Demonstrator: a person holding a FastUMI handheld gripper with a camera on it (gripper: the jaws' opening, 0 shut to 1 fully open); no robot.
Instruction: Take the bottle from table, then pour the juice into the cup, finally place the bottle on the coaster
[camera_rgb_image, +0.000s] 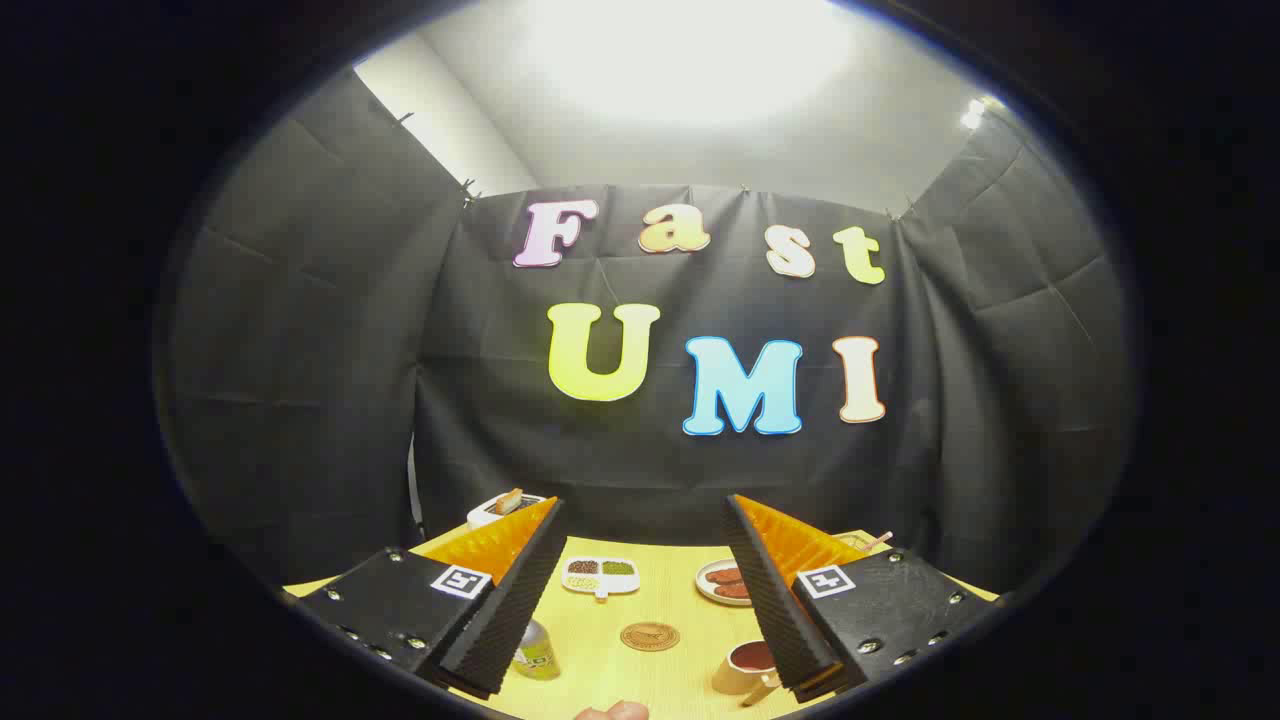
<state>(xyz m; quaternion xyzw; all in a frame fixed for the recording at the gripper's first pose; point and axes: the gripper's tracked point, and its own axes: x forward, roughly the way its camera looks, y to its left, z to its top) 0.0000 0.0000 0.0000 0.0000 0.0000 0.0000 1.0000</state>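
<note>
My gripper (645, 505) is open, its two black ribbed fingers (510, 590) spread wide with nothing between them, held above the yellow table (650, 590). Below the left finger lies the bottle (537, 652), green-labelled with a silvery cap, partly hidden by that finger. The round brown coaster (649, 636) lies flat between the fingers, further back on the table. A tan cup (745, 667) with a dark red inside stands by the right finger, which covers part of it.
A white divided dish (600, 575) with dark and green fillings sits beyond the coaster. To its right is a plate (724, 581) with brown pieces. A white toaster (503, 505) stands at the back left. A fingertip (612, 711) shows at the table's near edge.
</note>
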